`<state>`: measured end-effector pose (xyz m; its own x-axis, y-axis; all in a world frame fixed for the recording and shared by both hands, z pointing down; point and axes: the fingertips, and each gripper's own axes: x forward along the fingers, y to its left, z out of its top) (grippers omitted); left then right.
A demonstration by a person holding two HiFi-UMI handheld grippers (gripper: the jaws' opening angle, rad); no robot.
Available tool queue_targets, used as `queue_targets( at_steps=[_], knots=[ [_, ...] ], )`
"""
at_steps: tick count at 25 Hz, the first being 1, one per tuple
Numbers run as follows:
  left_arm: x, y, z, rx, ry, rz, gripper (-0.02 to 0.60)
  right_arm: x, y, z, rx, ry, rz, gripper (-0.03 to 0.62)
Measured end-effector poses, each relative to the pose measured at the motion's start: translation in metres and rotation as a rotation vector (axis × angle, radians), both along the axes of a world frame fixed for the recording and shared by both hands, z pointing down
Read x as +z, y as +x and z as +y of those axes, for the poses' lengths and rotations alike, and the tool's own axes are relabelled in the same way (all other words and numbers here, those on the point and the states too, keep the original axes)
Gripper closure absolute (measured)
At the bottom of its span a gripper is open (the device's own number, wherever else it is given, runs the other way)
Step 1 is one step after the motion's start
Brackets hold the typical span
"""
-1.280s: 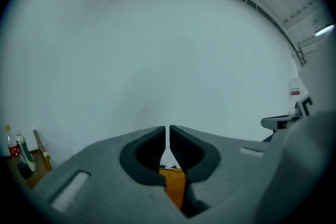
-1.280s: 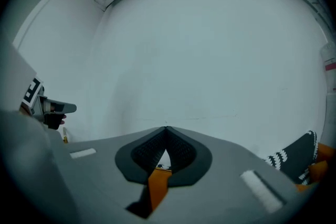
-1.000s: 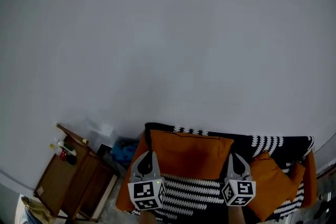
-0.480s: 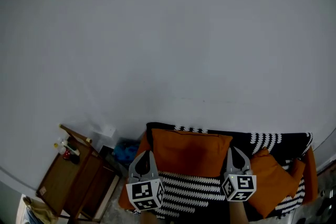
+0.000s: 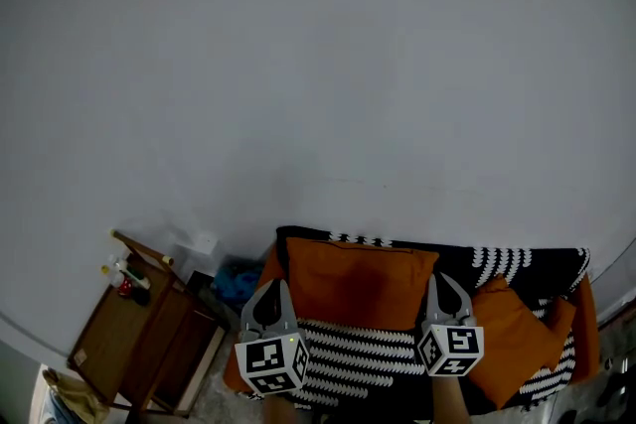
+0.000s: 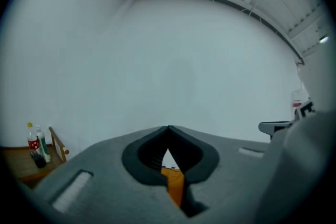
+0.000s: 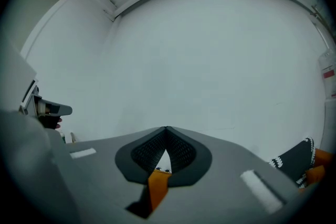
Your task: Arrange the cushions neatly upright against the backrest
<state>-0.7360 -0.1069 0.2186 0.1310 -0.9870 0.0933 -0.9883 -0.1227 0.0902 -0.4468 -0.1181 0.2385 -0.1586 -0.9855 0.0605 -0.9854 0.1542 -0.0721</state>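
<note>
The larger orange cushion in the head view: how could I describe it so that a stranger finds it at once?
Below the white wall stands a sofa under a black-and-white throw. Against its backrest, between the left gripper and right gripper, a wide orange cushion stands upright. The smaller orange cushion on its right sits skewed.

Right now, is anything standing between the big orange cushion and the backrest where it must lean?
Nothing visible does: the big orange cushion stands upright against the backrest, which a black-and-white throw covers.

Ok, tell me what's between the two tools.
The head view shows the large orange cushion standing between the left tool and the right tool, spanning nearly the whole gap.
</note>
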Motion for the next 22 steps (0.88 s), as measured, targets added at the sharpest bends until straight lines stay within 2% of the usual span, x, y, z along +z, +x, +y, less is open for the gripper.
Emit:
queue_targets(
  at_steps=[6,13,17,22],
  knots=[
    [0.0,-0.007,0.005,-0.002,0.001,-0.024,0.578,0.004,-0.003,0.004,0.004,-0.008,0.003,0.585],
    [0.019,-0.015,0.015,0.0,-0.036,-0.025,0.577,0.018,-0.009,0.019,0.026,-0.051,-0.005,0.585],
    [0.036,-0.014,0.018,0.025,-0.063,-0.019,0.577,0.033,0.003,0.035,0.087,-0.088,-0.009,0.585],
    [0.058,0.007,0.016,0.094,-0.108,-0.018,0.569,0.05,0.046,0.059,0.218,-0.137,-0.01,0.572]
  ],
)
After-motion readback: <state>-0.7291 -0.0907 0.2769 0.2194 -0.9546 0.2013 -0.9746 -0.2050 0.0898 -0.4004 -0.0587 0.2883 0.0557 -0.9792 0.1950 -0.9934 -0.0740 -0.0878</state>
